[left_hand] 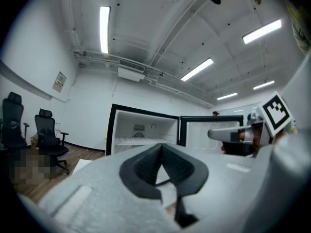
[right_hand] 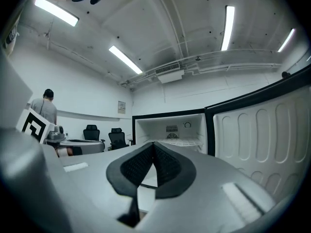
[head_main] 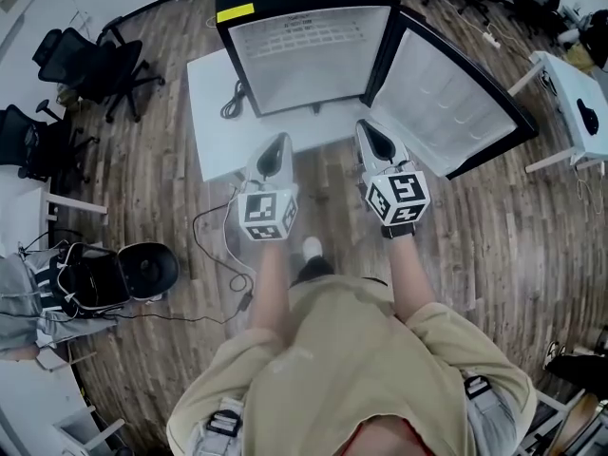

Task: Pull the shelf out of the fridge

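Note:
A black fridge [head_main: 304,27] stands open on a low white platform [head_main: 218,126], its door [head_main: 456,103] swung out to the right. Its wire shelf [head_main: 309,36] lies inside the white compartment, also seen as shelf [left_hand: 138,141] and shelf [right_hand: 187,142]. My left gripper [head_main: 278,141] and right gripper [head_main: 369,127] hover side by side just short of the fridge opening, both pointing at it. Each is shut with nothing between its jaws. In the left gripper view the left gripper [left_hand: 162,147] is level with the compartment; the right gripper [right_hand: 153,144] sits likewise, with the door [right_hand: 262,130] at its right.
Black office chairs [head_main: 90,65] stand at the left. A coiled cable [head_main: 233,98] lies on the platform beside the fridge. A white desk [head_main: 570,103] is at the right. An open black case [head_main: 100,275] and cords lie on the wooden floor at lower left.

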The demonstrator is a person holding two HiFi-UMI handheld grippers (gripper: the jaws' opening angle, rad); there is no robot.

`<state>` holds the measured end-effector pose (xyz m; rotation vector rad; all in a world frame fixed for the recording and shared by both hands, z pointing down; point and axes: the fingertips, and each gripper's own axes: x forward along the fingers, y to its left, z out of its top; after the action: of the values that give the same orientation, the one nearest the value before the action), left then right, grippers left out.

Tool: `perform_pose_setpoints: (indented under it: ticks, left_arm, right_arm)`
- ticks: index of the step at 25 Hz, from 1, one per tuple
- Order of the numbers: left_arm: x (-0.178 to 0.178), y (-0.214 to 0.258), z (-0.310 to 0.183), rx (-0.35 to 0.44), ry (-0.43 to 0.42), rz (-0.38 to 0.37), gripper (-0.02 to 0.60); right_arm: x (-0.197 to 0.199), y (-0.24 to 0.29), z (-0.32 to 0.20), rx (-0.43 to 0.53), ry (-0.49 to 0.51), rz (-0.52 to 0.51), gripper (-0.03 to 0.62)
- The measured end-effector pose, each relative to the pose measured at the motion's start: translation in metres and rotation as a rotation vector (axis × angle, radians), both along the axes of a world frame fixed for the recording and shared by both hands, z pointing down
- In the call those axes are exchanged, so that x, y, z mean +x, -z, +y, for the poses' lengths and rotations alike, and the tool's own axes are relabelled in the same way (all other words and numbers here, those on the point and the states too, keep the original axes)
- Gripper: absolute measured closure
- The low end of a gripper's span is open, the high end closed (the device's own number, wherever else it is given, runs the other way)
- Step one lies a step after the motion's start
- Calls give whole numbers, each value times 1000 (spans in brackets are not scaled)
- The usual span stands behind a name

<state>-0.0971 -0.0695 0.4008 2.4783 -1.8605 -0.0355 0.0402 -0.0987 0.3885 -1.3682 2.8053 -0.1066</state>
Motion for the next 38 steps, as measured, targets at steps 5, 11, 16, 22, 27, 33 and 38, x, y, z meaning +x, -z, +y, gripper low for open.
perform_pose_setpoints:
  ticks: [5, 11, 16, 22, 27, 33, 38]
  left_arm:
    - [-22, -7, -27, -6, -24, 10, 581]
    - [-43, -10, -54, -4, -36, 14, 580]
    - [-46, -19, -76, -16, -49, 22, 580]
    - [-40, -32, -103, -42, -62, 16, 580]
    - [-37, -21, -132, -11, -72, 46, 580]
    - [-28, -27, -165, -29, -67, 29, 580]
    - [-20, -26, -185, -28, -50, 15, 580]
  right_arm:
    - [-24, 0, -31, 7, -20, -2, 591]
    - [-53, -3, -57, 2, -14, -7, 590]
    - [-49, -17, -79, -34, -51, -26, 589]
    - [-38, -39, -115, -95, -70, -47, 589]
    - [-40, -52, -148, -148, -41, -59, 583]
    - [-45, -64, -186, -217, -14, -121, 559]
    - [-53, -76, -207, -275, 41, -148, 481]
